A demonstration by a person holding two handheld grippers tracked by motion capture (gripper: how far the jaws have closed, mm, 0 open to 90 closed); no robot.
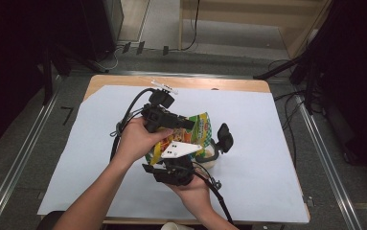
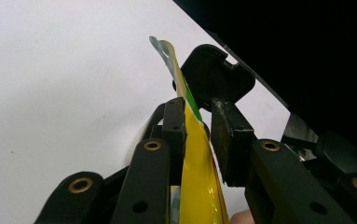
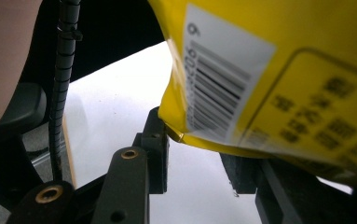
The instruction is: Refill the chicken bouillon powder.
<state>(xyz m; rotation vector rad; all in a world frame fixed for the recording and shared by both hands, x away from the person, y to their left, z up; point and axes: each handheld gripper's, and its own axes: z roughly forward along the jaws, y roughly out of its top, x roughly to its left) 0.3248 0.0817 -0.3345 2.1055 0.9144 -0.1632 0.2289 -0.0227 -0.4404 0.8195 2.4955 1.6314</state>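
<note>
A yellow and green snack bag point(image 1: 201, 123) hangs above the white sheet, between both hands. My left gripper point(image 1: 188, 123) comes in from the left and is shut on the bag's upper part. In the left gripper view the yellow film point(image 2: 199, 177) fills the gap between the pads of that gripper point(image 2: 197, 116). My right gripper point(image 1: 210, 143) reaches up from below, one black fingertip point(image 1: 224, 136) standing right of the bag. In the right gripper view the bag's barcode side point(image 3: 283, 70) hangs over the wide-apart jaws point(image 3: 197, 144). Its bottom corner is at the left fingertip point(image 3: 160, 126), and white paper shows between the pads.
A large white paper sheet point(image 1: 267, 143) covers the wooden table point(image 1: 219, 84). A pale round object point(image 1: 211, 157) sits on the sheet under the right gripper's fingertip. Another pale cup rim point(image 1: 176, 226) shows at the near edge. Black cables trail from both grippers.
</note>
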